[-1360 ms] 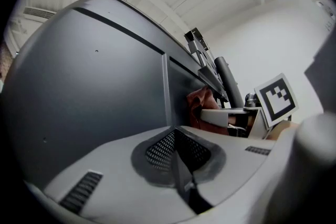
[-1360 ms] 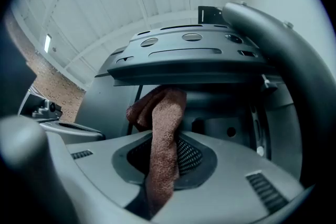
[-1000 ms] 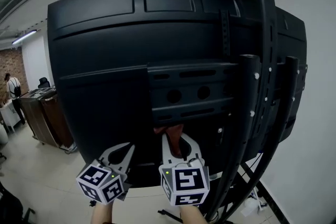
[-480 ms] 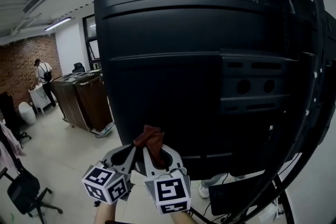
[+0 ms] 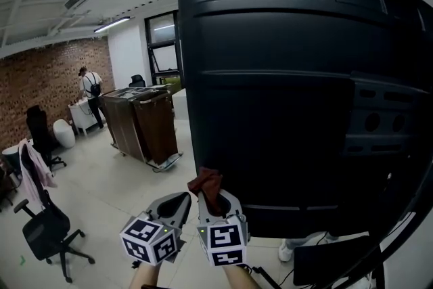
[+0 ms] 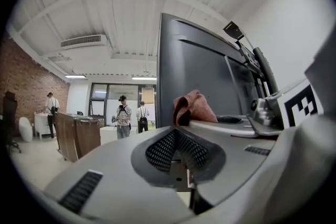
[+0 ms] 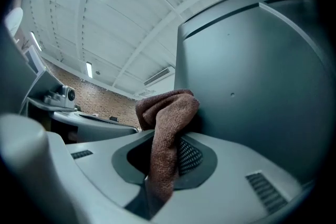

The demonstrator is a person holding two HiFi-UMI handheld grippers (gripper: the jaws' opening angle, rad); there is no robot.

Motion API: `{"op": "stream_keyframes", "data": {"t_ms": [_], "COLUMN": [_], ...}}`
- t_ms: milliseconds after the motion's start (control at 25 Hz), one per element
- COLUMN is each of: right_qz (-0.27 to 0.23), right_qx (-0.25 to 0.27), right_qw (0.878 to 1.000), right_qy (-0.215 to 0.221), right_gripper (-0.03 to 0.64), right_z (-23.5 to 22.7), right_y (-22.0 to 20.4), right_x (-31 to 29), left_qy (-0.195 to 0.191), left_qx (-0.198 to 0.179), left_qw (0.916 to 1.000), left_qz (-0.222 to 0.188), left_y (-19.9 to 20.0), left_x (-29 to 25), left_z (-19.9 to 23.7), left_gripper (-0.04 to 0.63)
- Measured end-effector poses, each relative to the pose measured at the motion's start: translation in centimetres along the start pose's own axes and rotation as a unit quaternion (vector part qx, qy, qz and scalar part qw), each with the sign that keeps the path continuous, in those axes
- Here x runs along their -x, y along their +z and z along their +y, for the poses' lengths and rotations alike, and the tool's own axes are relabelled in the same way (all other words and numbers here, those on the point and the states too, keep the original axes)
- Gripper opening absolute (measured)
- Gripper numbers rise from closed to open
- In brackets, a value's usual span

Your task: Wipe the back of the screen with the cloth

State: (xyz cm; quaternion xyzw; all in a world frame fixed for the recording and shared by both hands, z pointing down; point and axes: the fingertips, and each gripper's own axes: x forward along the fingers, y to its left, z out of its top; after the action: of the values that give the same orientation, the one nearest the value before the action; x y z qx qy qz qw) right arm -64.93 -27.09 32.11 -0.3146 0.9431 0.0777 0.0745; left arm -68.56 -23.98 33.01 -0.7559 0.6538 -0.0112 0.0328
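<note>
Right gripper (image 5: 215, 203) had its fingers clamped on the brown cloth (image 5: 206, 183), bunched end by the lower-left edge of the screen (image 5: 291, 112) back, panel extending up-right; left gripper (image 5: 177, 205) fingers closed, empty.

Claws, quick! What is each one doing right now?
Left claw: closed, holding nothing.
Right claw: closed on the brown cloth.
</note>
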Motion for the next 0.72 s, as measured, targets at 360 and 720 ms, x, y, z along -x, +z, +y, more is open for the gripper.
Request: {"op": "stream_keyframes", "data": {"t_ms": [360,720], "right_qz": [0.002,0.012], "right_qx": [0.024,0.043], "right_qw": [0.999,0.992], "right_qy": [-0.033,-0.120], "right_gripper": [0.063,0.063], "right_z": [-3.4,-11.8], "right_y": [-0.4,0.2], "right_x": [3.6,11.2], "left_qy": [-0.046,-0.143], "left_qx": [-0.001,0.004], "left_qw": [0.9989,0.9896], "left_qz": [-0.006,-0.013], "left_y": [0.3,0.9], "left_x": [-2.5,-7.3], "left_z": [-4.2,-14.8], "left_gripper": [0.005,0.005]}}
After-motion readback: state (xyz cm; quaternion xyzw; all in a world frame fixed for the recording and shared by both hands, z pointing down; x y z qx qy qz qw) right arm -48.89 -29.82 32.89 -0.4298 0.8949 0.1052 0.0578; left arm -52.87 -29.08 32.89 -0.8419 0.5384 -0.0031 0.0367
